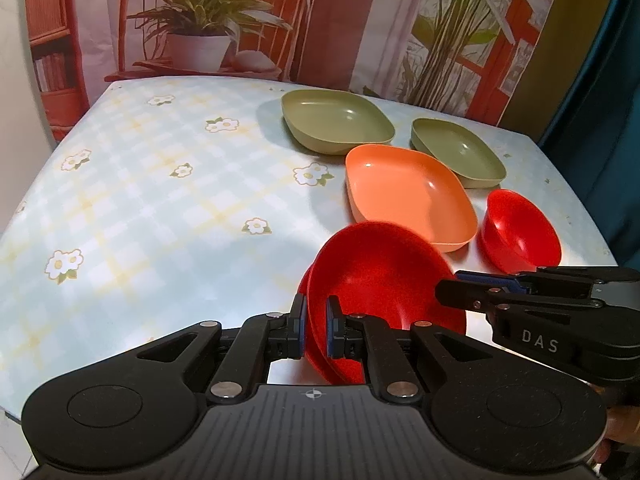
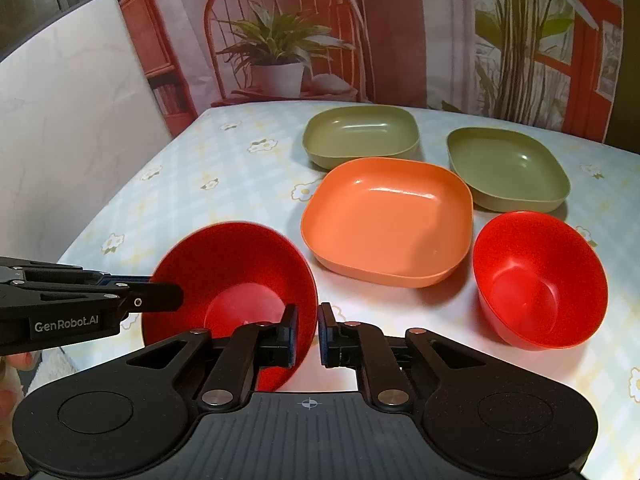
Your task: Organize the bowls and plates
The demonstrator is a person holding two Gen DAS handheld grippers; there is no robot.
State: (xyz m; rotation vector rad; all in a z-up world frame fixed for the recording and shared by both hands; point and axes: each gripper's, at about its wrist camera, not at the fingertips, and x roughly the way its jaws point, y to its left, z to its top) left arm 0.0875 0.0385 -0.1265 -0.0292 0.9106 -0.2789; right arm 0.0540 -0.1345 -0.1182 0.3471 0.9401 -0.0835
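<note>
Crowding the red bowl: orange plate

Floral tablecloth, printed backdrop

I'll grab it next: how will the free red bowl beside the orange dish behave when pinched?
The red bowl looks like thin, light plastic, probably stiff. Its glossy wall may slip; its narrow base could let it tip.

From my end I count two red bowls, actually maybe three since one looks doubled up, plus two green plates and one orange plate.
</note>
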